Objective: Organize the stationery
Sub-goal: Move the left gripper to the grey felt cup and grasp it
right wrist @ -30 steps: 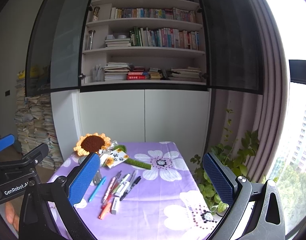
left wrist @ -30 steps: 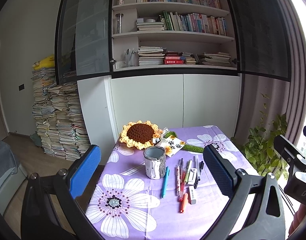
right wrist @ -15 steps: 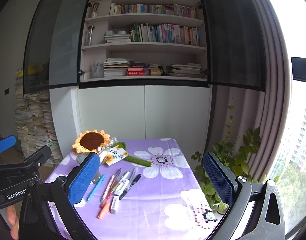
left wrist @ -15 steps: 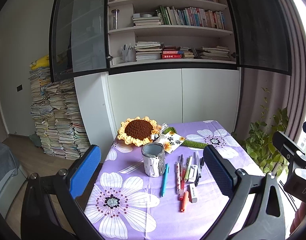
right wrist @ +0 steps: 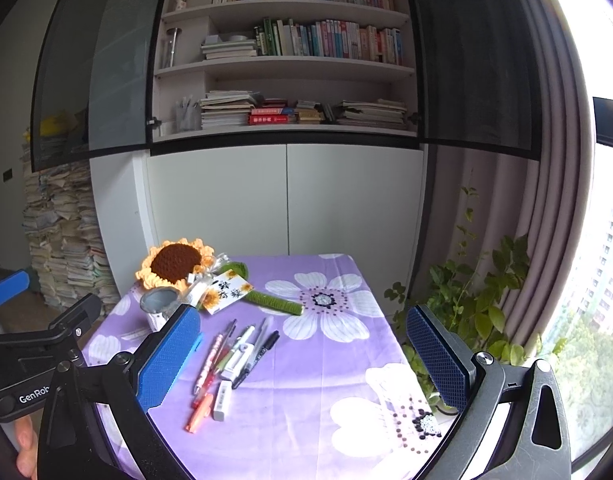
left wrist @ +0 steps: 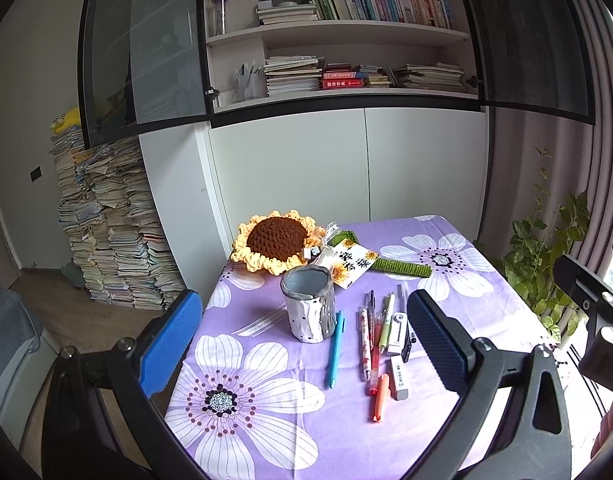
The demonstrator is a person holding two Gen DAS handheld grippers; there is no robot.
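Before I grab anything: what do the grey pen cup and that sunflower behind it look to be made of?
Pen cup: seems a soft or hand-shaped material, maybe fabric or clay; matt grey, wavy uneven rim, wrinkled dotted white side. Cannot tell which.

Sunflower: crocheted yarn, by the look; knobbly brown stitched centre, ruffled yellow petal edge, matt. Likely soft and light.

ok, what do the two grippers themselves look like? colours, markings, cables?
Both match: the left gripper and right gripper each have black, matte, angular finger arms with silver screw heads at the joints, tipped with flat rectangular blue pads with a fine diamond texture. The left gripper's black body shows white "GenRob" lettering in the right wrist view. No cables visible. Bare fingers show at the frame edges; no sleeves visible.
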